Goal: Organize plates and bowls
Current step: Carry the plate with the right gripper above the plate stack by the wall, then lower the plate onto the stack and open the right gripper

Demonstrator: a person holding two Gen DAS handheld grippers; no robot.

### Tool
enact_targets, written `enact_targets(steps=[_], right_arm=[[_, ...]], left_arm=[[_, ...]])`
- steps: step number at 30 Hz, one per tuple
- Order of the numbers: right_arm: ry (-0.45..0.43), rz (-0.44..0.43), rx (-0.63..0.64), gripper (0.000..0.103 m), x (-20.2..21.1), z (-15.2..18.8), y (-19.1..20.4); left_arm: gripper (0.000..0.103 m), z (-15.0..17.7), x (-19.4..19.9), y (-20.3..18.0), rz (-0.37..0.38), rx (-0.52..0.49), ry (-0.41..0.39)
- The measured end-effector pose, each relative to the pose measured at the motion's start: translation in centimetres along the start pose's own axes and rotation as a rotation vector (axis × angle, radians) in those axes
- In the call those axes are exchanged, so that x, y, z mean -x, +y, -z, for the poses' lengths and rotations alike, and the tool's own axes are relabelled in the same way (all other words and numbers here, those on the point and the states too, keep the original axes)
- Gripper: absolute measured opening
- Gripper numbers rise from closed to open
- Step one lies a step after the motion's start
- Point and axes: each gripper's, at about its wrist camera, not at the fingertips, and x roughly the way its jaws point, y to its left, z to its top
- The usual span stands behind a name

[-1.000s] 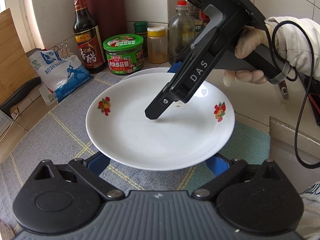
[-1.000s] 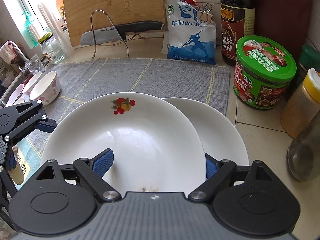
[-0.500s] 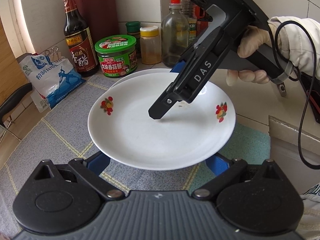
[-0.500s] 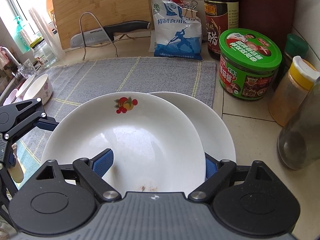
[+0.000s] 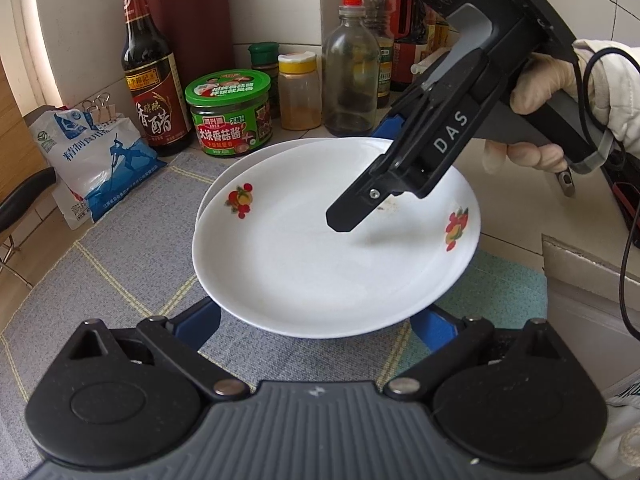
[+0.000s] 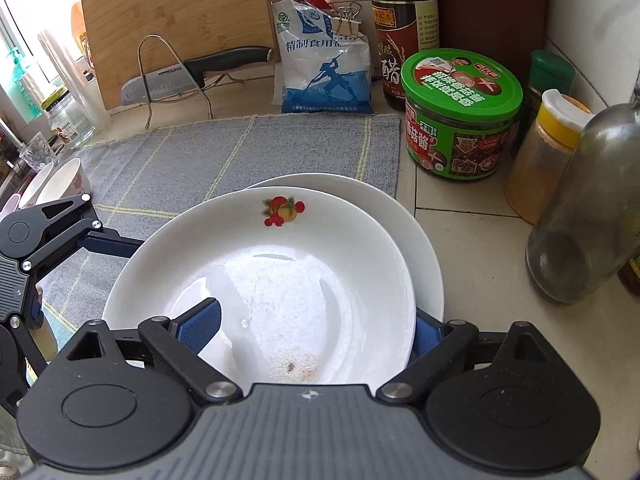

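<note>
The right gripper (image 6: 316, 328) has just been opening, its jaws spread around the fruit-painted plate's (image 6: 280, 264) rim (contact unclear). That plate rests on a plain plate (image 6: 408, 216). The left gripper (image 5: 316, 322) stands spread beneath its near rim.

Lower plain white plate (image 6: 416, 224): mostly hidden under fruit-printed white plate (image 6: 256, 280). Pale patterned bowls (image 6: 60, 184), left edge: partly blocked by black left gripper (image 6: 120, 246). Dark-red knife block (image 5: 192, 20): top cut off.
</note>
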Motion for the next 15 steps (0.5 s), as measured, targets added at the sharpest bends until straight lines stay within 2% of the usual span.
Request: enact_targets(steps=[5, 15], right_arm=[[-0.010, 0.007, -0.023, 0.103, 0.6, 0.3, 0.2], [-0.016, 0.061, -0.046, 0.103, 1.9, 0.8, 0.7]], left_arm=[[0.100, 0.0, 0.0, 0.0, 0.002, -0.002, -0.009], [0.101, 0.0, -0.3, 0.0, 0.009, -0.001, -0.015]])
